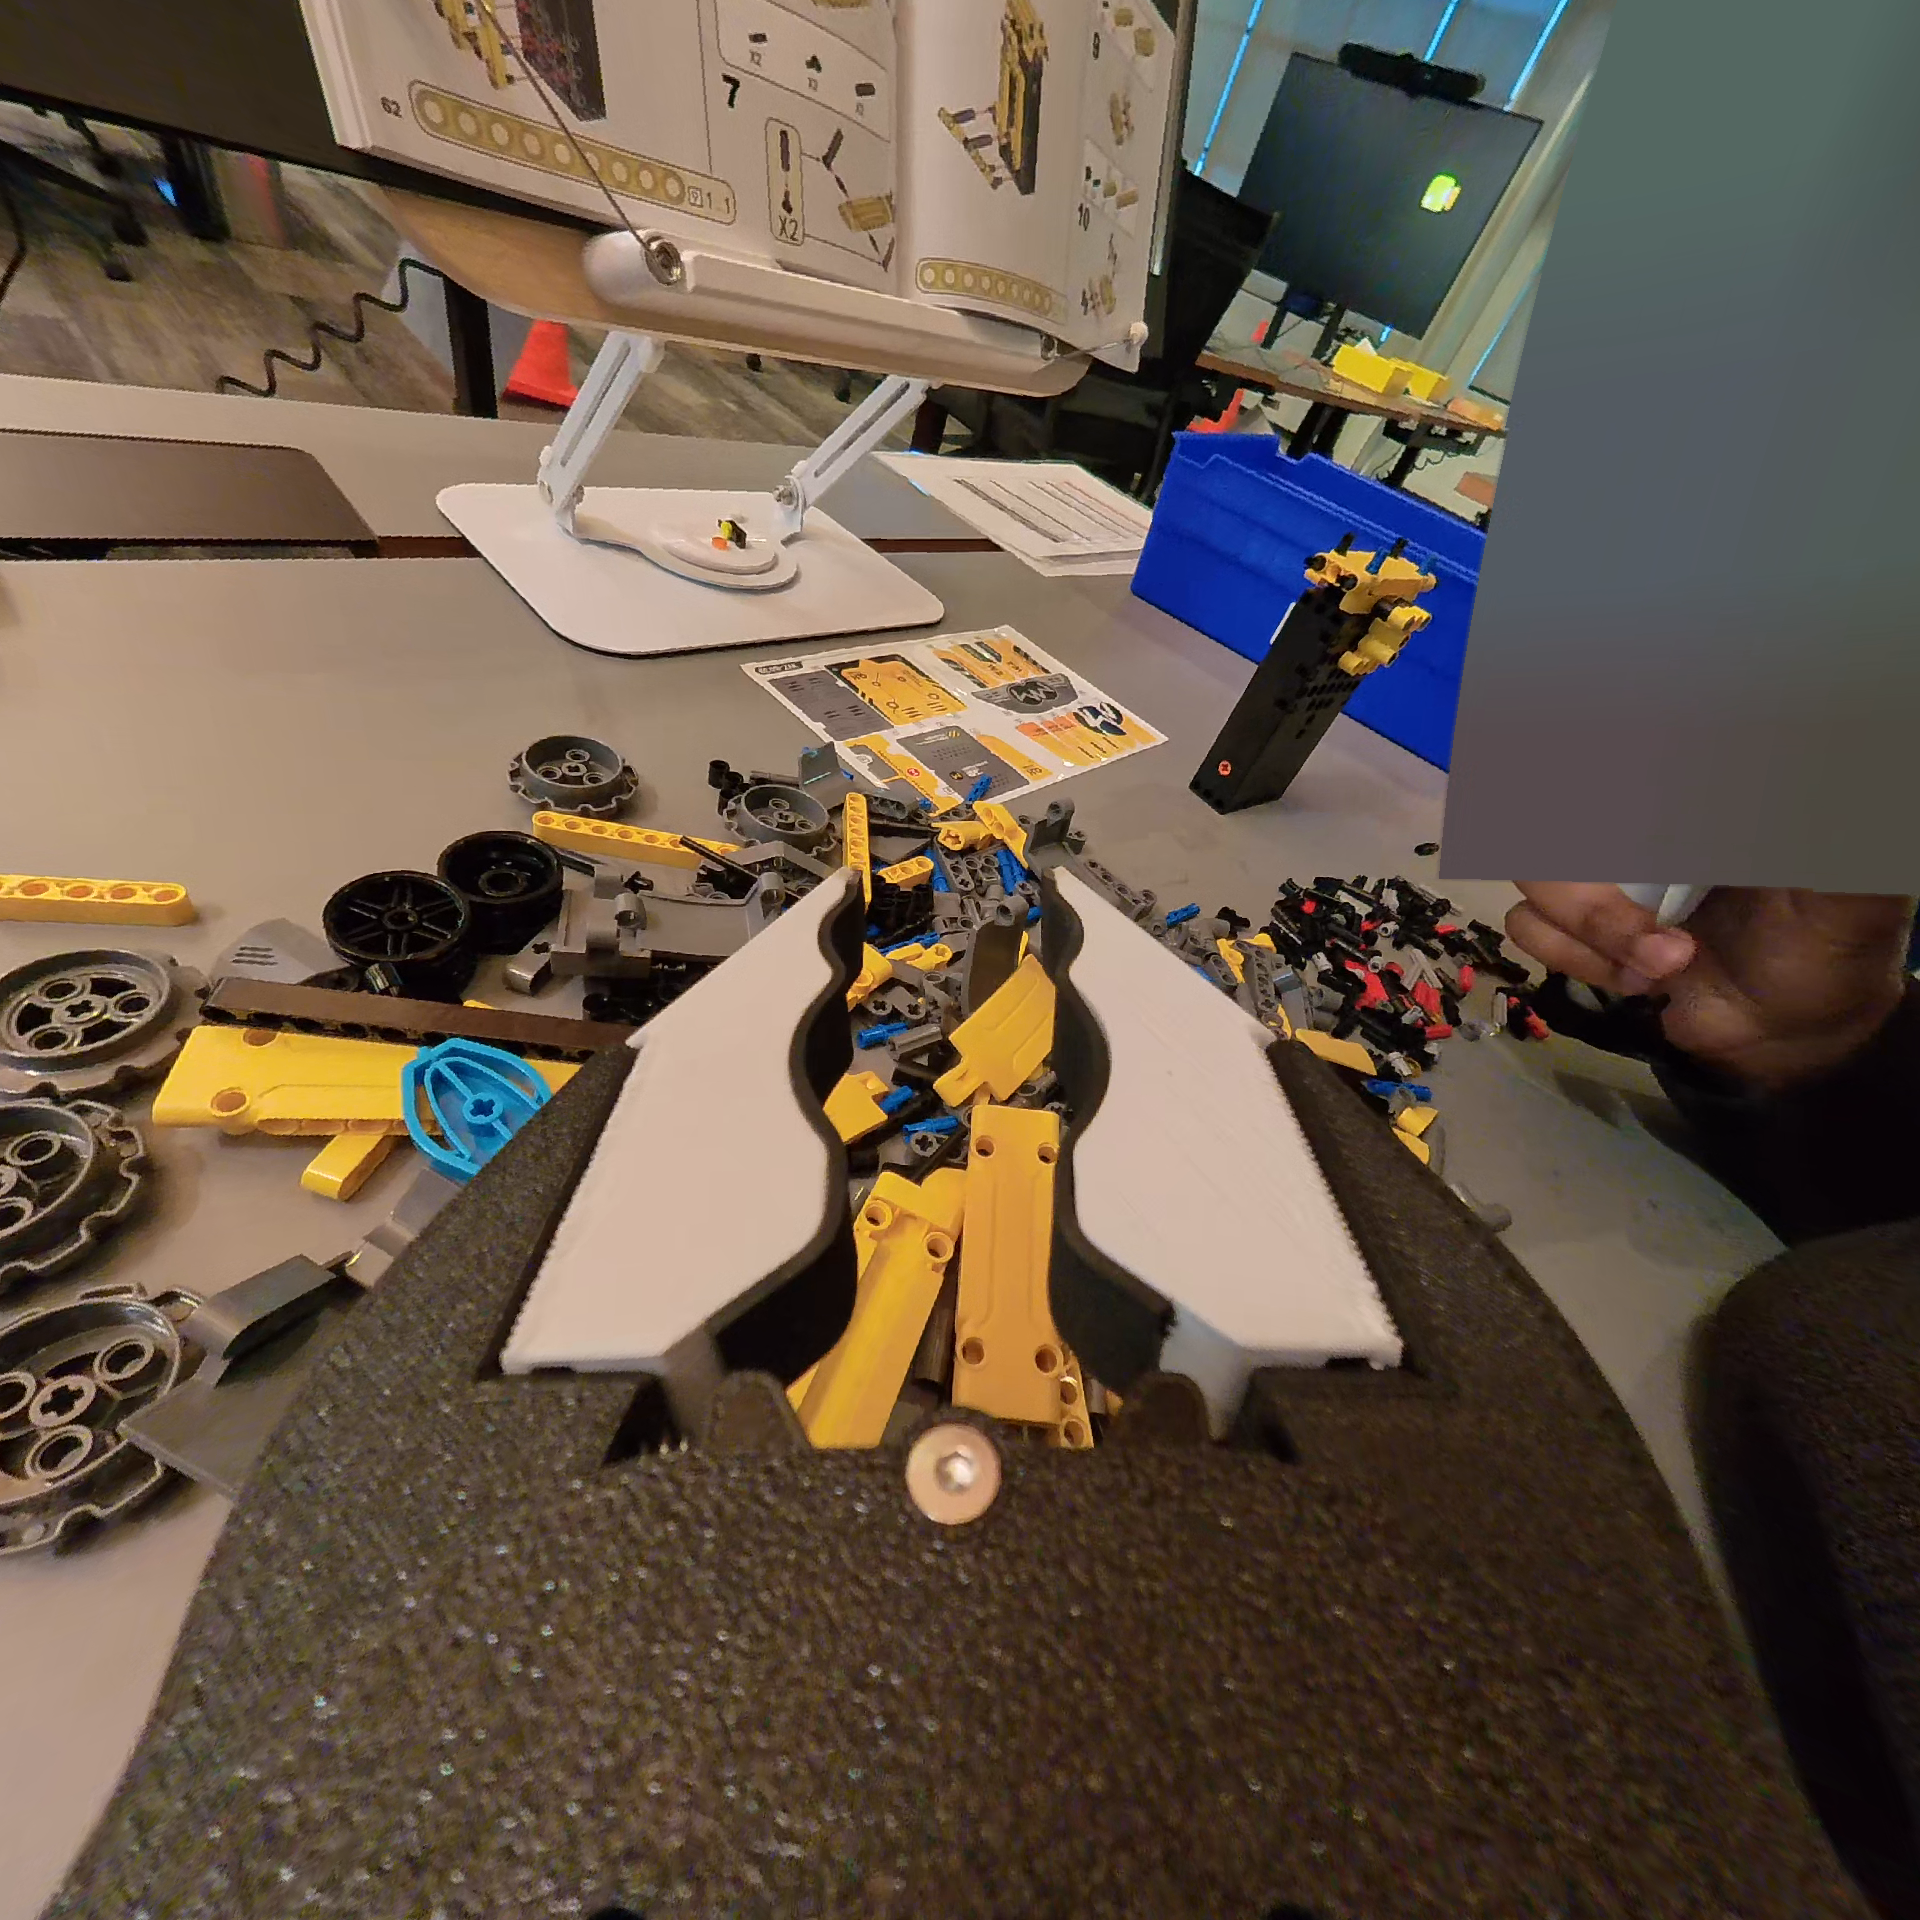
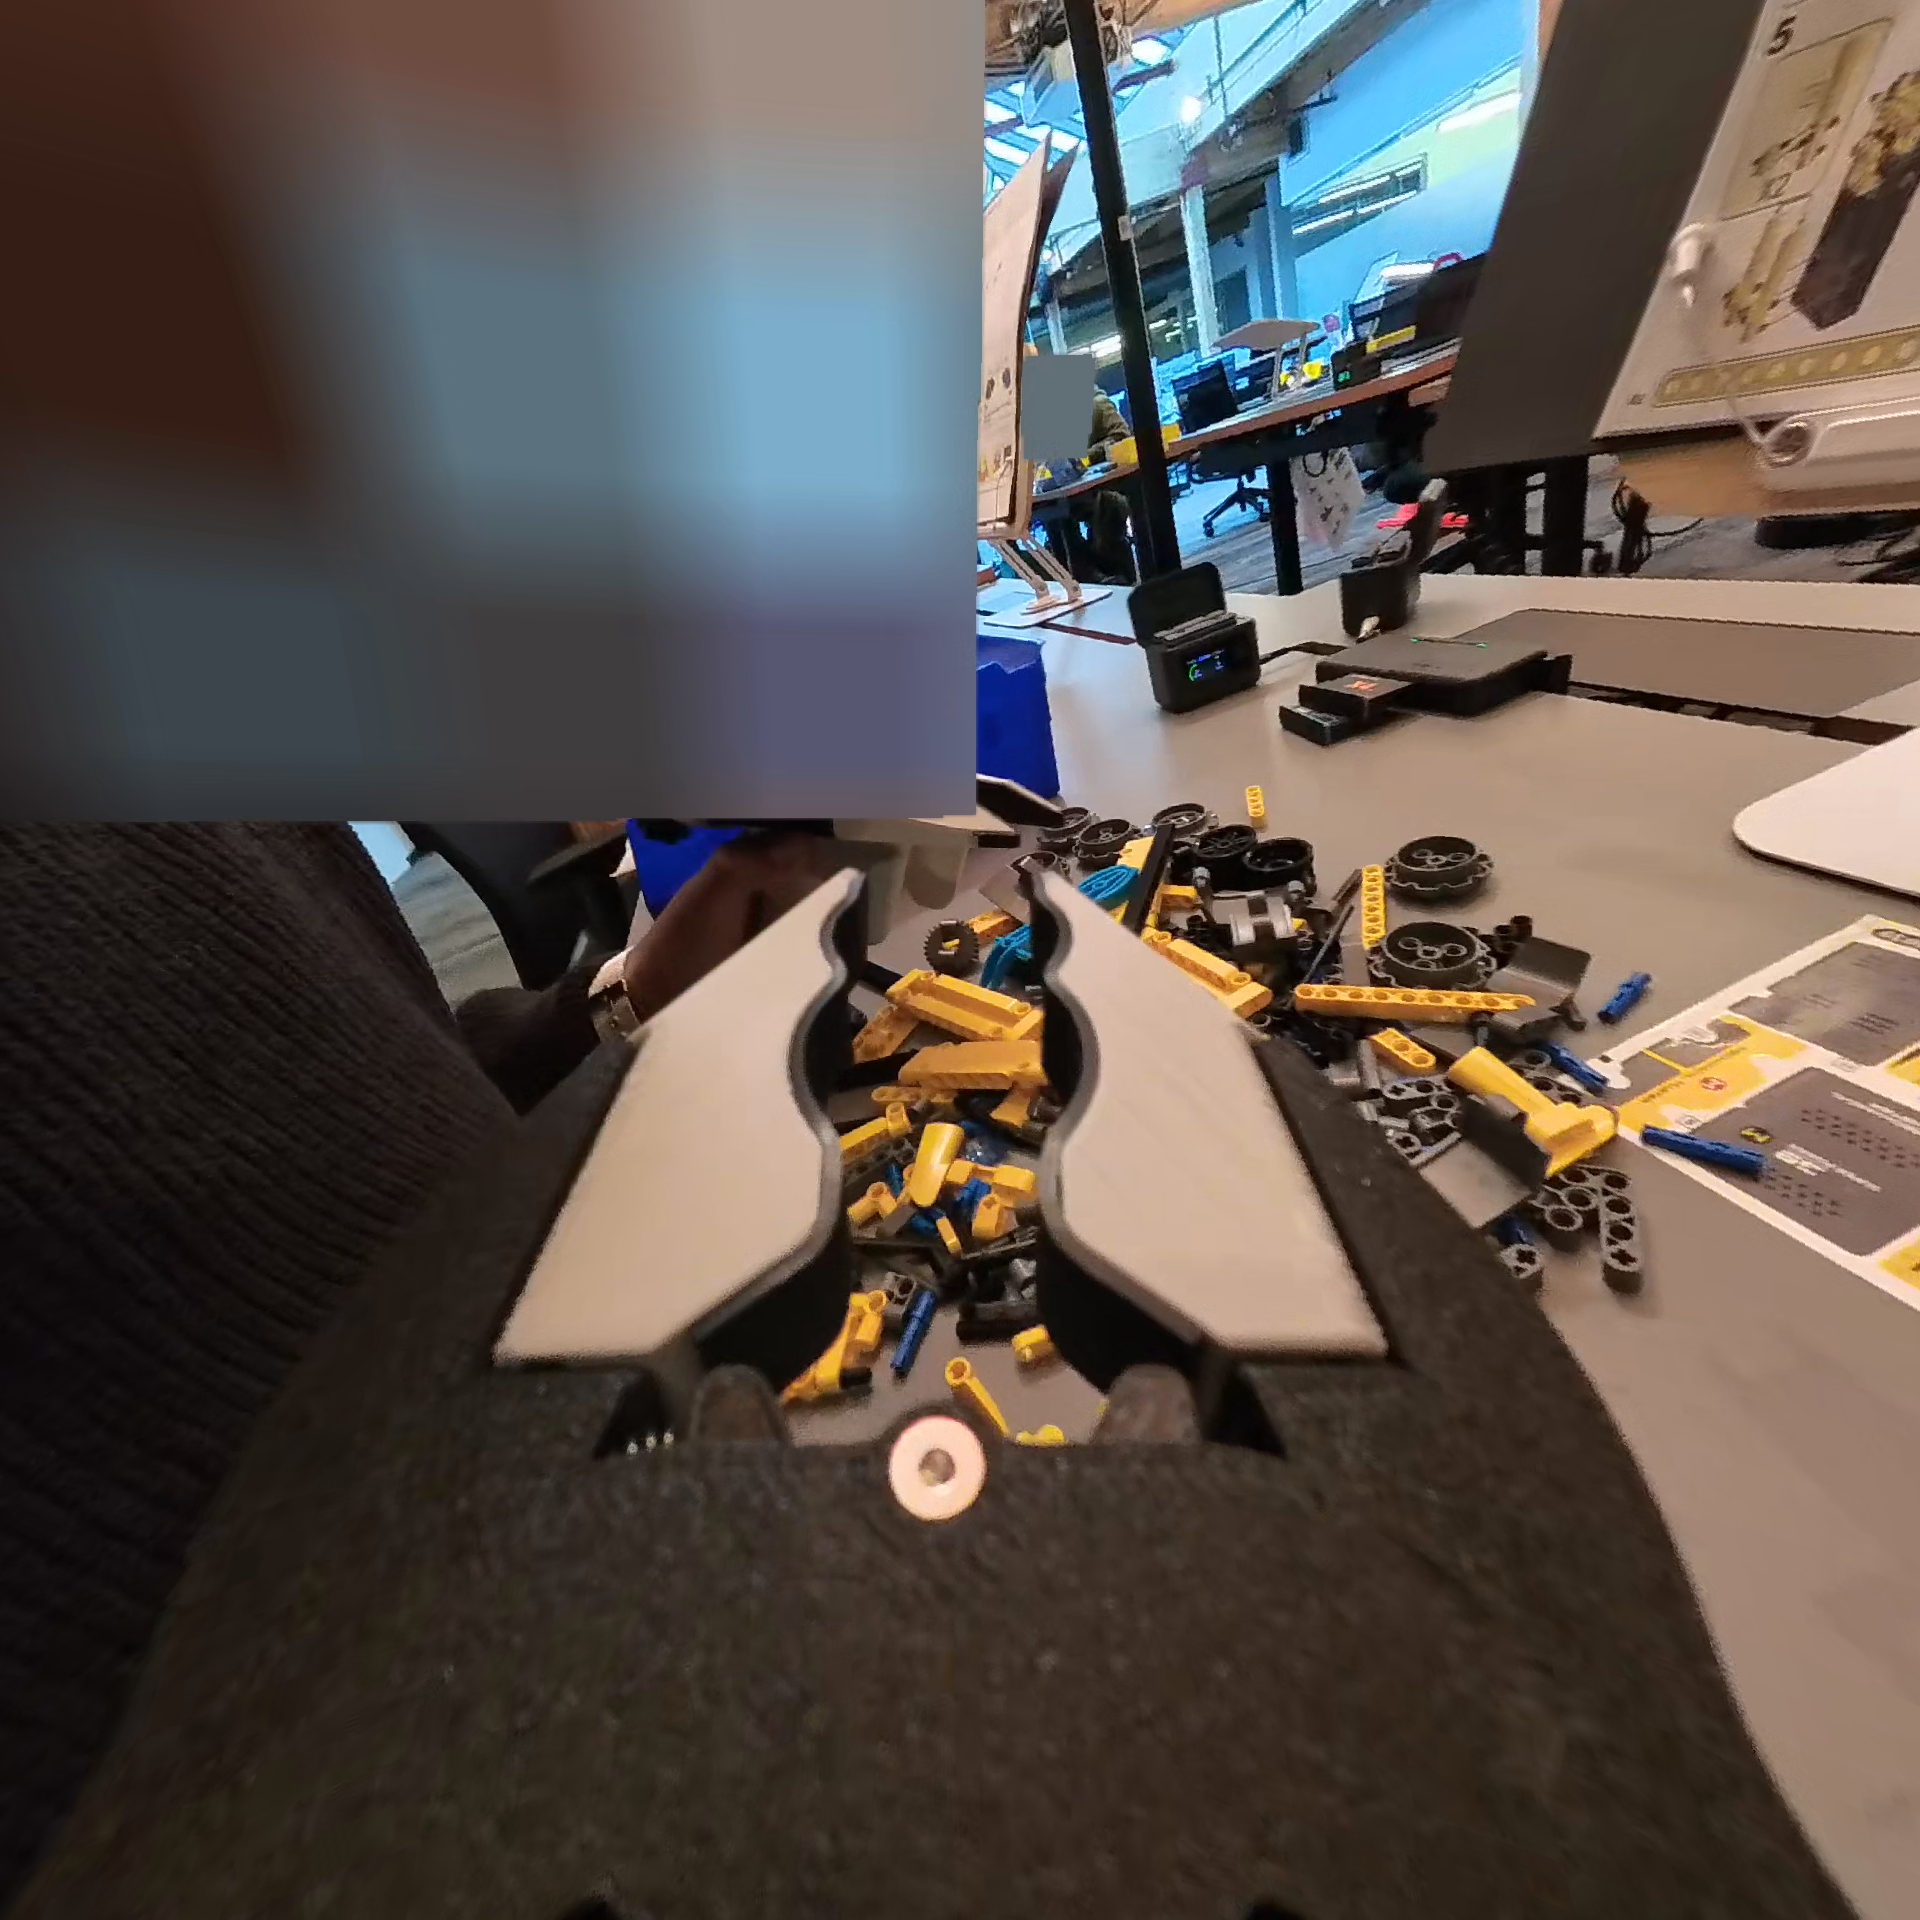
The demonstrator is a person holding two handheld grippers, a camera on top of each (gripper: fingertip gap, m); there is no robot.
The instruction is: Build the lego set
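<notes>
Left gripper [image 1: 951,894] parted, empty, hovering over yellow panels [image 1: 1003,1273] in brick pile at 12 o'clock. Right gripper [image 2: 940,883] parted, empty above small pins [image 2: 914,1325]. Parts likely light, rigid, slick; pinch long edges.

Even indoor light, soft shadows — wide-angle bending at the edges. The left wrist view is sharp; the right is motion-blurred, blue daylight behind.

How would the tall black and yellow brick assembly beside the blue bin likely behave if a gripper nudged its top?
The black and yellow brick assembly looks tall, narrow and already tilted, so it would probably tip rather than slide. It seems stiff. Its small yellow top pieces might pop off.
</notes>
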